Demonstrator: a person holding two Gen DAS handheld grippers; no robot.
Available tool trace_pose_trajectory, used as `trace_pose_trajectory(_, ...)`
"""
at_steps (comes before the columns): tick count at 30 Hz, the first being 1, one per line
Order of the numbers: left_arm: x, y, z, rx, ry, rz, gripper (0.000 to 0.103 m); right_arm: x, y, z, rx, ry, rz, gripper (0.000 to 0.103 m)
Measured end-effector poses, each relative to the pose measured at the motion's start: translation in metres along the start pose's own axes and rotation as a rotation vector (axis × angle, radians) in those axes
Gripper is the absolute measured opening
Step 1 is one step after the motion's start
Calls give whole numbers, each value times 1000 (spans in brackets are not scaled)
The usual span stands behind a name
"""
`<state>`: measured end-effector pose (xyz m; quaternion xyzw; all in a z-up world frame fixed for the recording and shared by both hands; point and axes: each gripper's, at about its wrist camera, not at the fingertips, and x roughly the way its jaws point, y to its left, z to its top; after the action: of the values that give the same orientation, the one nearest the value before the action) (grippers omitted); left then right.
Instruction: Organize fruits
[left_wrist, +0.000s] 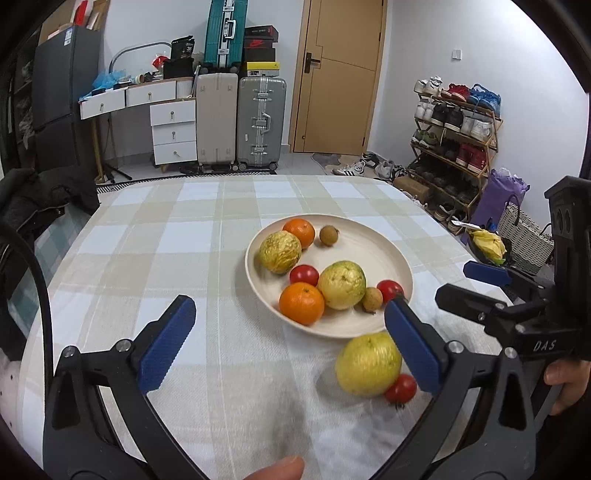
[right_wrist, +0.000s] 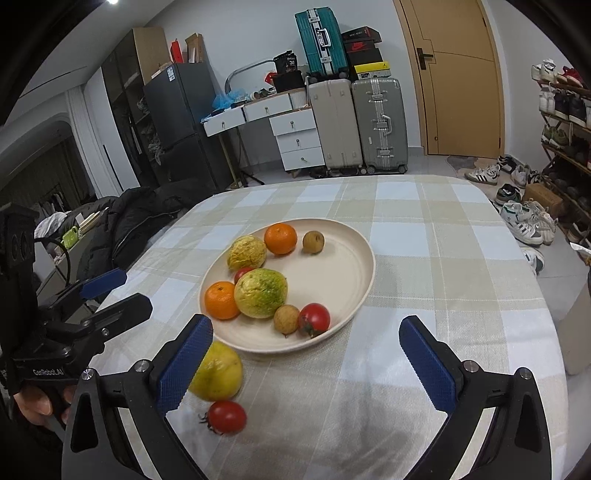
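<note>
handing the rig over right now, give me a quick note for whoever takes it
Left hand-held gripper: open, nothing between its fingers.
Right hand-held gripper: open, also holding nothing.
Plate on the checked tablecloth holds eight fruits, among them two oranges and two tomatoes.
Left to do: yellow fruit and tomato lie on the cloth, touching, just outside the plate's near rim. They likely go onto the plate next.

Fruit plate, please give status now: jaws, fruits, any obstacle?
Left gripper and right gripper: jaws open, empty. Plate holds eight fruits; yellow fruit and tomato lie loose on tablecloth. Nothing in the way.
</note>
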<state>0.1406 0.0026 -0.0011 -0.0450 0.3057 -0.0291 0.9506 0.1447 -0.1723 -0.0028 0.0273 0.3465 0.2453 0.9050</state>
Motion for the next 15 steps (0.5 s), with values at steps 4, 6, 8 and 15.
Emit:
trace_pose_trajectory(4,-19,1,-13,1,11,10,102,-7,8,-7,-16,19,2,103)
trace_pose_trajectory(6,-25,1,-18,3,21,9,102,-9,13,-13,-36,27,7,103)
trace_pose_trajectory(8,-32,1,-24,5,23,0,102,-9,19,-17,-61,43,3,103)
trace_pose_trajectory(15,-37,5,-32,-1,42,18,102,0,32,-31,-140,122,-42,103)
